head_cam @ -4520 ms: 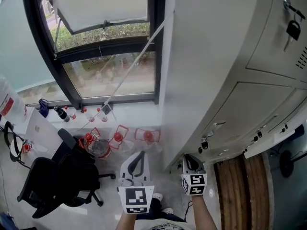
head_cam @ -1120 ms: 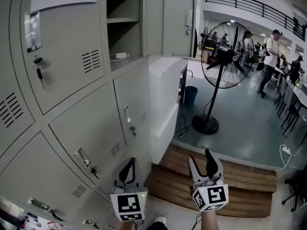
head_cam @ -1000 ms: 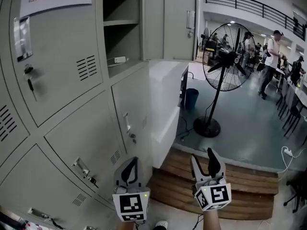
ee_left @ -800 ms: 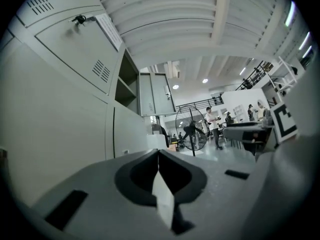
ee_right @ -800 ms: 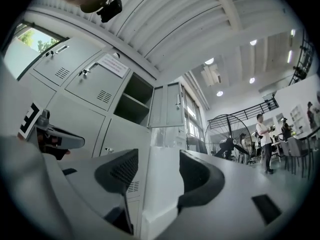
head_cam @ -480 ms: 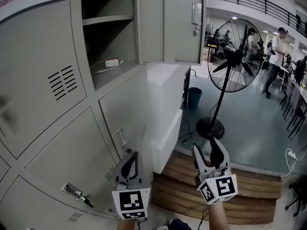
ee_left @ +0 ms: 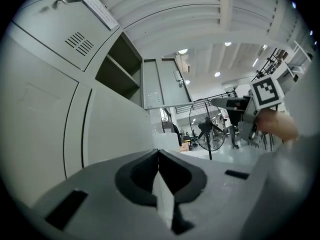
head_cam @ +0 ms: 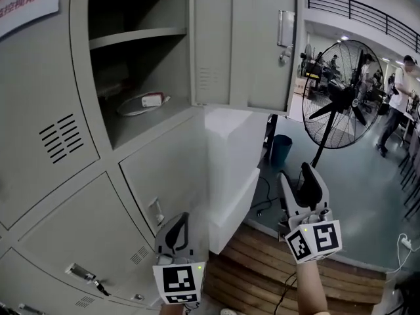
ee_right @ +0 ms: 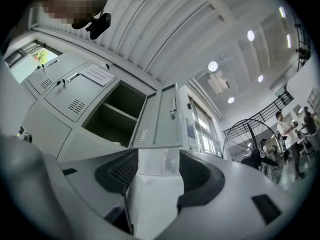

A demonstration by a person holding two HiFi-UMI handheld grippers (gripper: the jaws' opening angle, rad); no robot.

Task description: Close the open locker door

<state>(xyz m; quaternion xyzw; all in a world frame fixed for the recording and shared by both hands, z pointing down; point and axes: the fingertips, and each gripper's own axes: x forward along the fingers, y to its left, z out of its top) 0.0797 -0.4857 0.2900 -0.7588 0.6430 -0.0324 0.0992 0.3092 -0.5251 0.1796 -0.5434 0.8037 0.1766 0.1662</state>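
Note:
The grey locker door (head_cam: pixel 243 44) stands swung open to the right of its dark compartment (head_cam: pixel 131 58), with a latch (head_cam: pixel 285 28) near its free edge. A white device with a cable (head_cam: pixel 152 100) lies on the compartment's floor. My left gripper (head_cam: pixel 177 220) is shut and empty, low in front of the lower lockers. The right gripper (head_cam: pixel 296 173) is open and empty, below the door's free edge and apart from it. The door (ee_left: pixel 162 89) also shows far ahead in the left gripper view. In the right gripper view the door (ee_right: pixel 160 119) hangs above the open gripper (ee_right: pixel 157 156).
A white block (head_cam: pixel 233 156) juts out beneath the open door. A pedestal fan (head_cam: pixel 341 97) stands right of it on the grey floor. Wooden steps (head_cam: pixel 262 274) lie below. A person (head_cam: pixel 400 84) stands far right. Shut lockers (head_cam: pixel 72 195) fill the left.
The view has swung from the window to the lockers and closed in on the open compartment. My right gripper has risen toward the door; the left has stayed low and shut.

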